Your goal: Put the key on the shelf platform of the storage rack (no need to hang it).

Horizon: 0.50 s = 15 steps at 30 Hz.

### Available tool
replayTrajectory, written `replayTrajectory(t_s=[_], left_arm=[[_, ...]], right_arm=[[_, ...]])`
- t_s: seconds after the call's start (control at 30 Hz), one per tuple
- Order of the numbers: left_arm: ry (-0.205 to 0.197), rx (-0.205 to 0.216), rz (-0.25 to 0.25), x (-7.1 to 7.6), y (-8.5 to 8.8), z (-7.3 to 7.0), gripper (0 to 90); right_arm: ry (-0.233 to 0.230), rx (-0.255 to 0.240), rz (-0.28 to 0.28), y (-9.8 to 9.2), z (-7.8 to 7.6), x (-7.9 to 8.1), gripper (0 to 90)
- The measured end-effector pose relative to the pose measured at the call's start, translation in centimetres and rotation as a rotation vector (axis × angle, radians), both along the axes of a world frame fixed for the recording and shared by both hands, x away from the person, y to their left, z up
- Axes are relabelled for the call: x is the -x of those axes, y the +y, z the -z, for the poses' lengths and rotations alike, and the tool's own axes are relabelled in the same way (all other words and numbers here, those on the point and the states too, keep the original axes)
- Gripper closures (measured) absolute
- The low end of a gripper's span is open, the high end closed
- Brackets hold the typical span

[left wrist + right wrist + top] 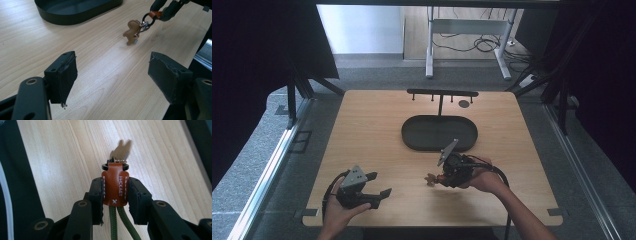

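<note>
A keychain hangs from my right gripper (441, 179), low over the table's front middle. It has a brown leather tab (115, 183), a black ring and a tan gingerbread-man charm (131, 32). The right gripper's (115, 191) jaws are shut on the leather tab, and a green cord (113, 222) runs back between them. The charm (430, 178) dangles just above the wood. My left gripper (381, 183) rests at the front left, open, with nothing between its pads (62, 75). From the left gripper view the right gripper (165, 11) shows at the top right.
A dark oval tray (412, 140) lies at the table's middle, just beyond the right gripper. Behind it stands a black rack with pegs (442, 93), and a small round disc (464, 104) lies beside that. Bare wood stretches between the two grippers.
</note>
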<state>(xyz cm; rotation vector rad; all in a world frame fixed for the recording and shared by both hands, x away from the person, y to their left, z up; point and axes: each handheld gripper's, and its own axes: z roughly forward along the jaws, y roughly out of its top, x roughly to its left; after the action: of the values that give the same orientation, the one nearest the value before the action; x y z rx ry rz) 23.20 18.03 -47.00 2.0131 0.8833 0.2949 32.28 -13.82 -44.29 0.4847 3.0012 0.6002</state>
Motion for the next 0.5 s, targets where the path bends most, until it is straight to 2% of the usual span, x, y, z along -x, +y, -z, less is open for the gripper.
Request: replayTrajectory(t_s=[0.5], left_arm=[[0.003, 0.0, 0.001, 0.0, -0.1, 0.1, 23.4]], right_arm=[[-0.038, -0.015, 0.012, -0.6, -2.3, -0.3, 66.7]])
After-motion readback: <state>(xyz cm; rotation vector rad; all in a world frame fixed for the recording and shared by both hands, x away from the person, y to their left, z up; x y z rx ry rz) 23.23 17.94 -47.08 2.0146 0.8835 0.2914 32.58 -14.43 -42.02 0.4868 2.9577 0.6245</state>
